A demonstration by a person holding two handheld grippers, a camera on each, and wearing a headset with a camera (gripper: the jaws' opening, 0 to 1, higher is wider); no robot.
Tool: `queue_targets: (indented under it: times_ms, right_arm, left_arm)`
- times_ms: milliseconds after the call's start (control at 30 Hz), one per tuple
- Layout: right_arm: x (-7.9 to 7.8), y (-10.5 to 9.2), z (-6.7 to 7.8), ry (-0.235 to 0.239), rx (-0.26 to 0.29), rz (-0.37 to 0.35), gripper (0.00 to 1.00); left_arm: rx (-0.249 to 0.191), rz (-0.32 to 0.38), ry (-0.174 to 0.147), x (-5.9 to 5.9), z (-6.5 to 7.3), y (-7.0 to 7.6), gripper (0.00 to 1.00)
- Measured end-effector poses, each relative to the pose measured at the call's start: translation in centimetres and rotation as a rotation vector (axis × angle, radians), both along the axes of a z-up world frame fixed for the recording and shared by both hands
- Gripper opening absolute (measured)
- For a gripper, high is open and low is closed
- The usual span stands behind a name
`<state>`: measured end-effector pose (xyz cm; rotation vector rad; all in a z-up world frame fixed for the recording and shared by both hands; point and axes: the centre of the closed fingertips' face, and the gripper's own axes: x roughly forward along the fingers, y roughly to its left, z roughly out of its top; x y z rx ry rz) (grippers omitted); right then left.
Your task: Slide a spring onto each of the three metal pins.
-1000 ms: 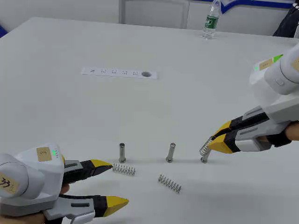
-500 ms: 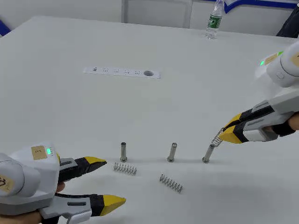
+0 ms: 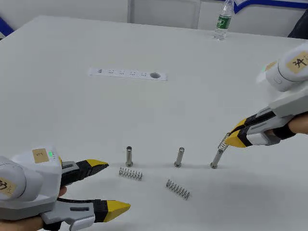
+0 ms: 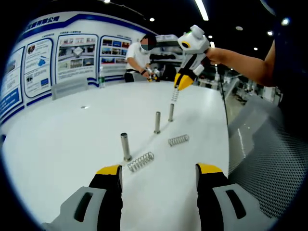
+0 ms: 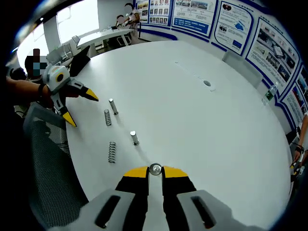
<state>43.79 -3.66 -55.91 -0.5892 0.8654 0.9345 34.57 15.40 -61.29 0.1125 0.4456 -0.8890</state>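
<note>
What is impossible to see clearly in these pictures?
1. Head view: whether the spring in the right gripper is over the tip of the pin; too small.
2. Right gripper view: that pin's shaft, hidden behind the shut jaws.
3. Head view: top of the bottle, cut off by the upper edge.

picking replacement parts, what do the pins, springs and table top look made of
Pins: probably steel, smooth grey with bright highlights. Springs: thin coiled wire, likely steel, with the same silvery glint. Table: white and matte with faint reflections, laminate or painted board, can't tell which.
</note>
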Motion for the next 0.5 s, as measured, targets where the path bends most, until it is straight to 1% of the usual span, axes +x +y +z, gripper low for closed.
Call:
queue_targets:
  times_ms: [500]
  right_arm:
    - [0.42,-0.19,-0.79,0.016,-0.025,0.005,0.11]
  left_arm:
    - [0.001,0.005,0.002,0.12,0.00,0.23,0.63]
